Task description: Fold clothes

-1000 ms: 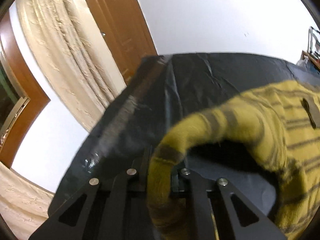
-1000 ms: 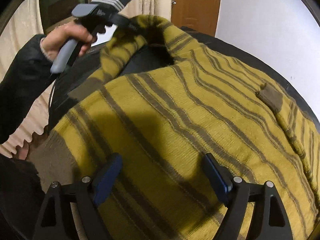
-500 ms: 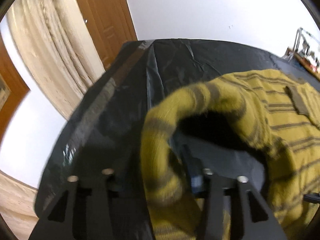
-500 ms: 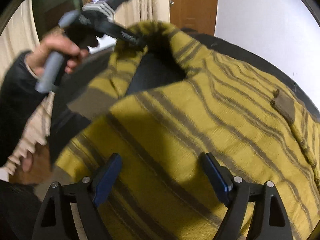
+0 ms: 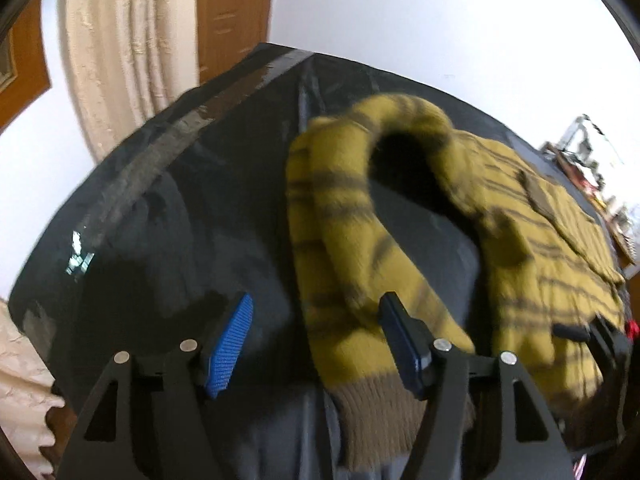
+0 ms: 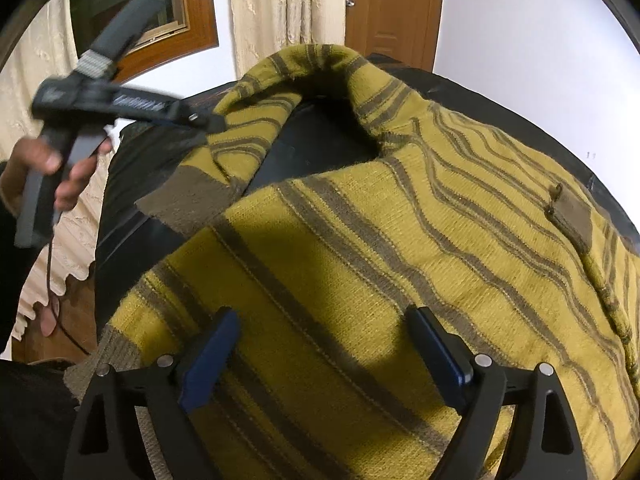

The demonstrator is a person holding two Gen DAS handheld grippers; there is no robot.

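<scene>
Left tongs [image 5: 316,340] just been opening, sleeve [image 5: 340,248] loose between pads. Right tongs [image 6: 324,356] spread wide, released, over striped sweater [image 6: 400,240] on black counter [image 5: 160,184].

Left gripper [image 5: 316,336] points steeply down, its jaws apart; they have just been opening. A sleeve lies between the blue pads [image 5: 230,346], resting against the right-hand finger but not pinched. Seen from the right wrist camera, the left hand [image 6: 56,172] wraps the grey handle at the frame's left edge, in a dark cuff. Right gripper [image 6: 326,356] also points steeply down with its jaws wide; they have just opened a little more. Its pads [image 6: 208,364] stand over the sweater without gripping it.
</scene>
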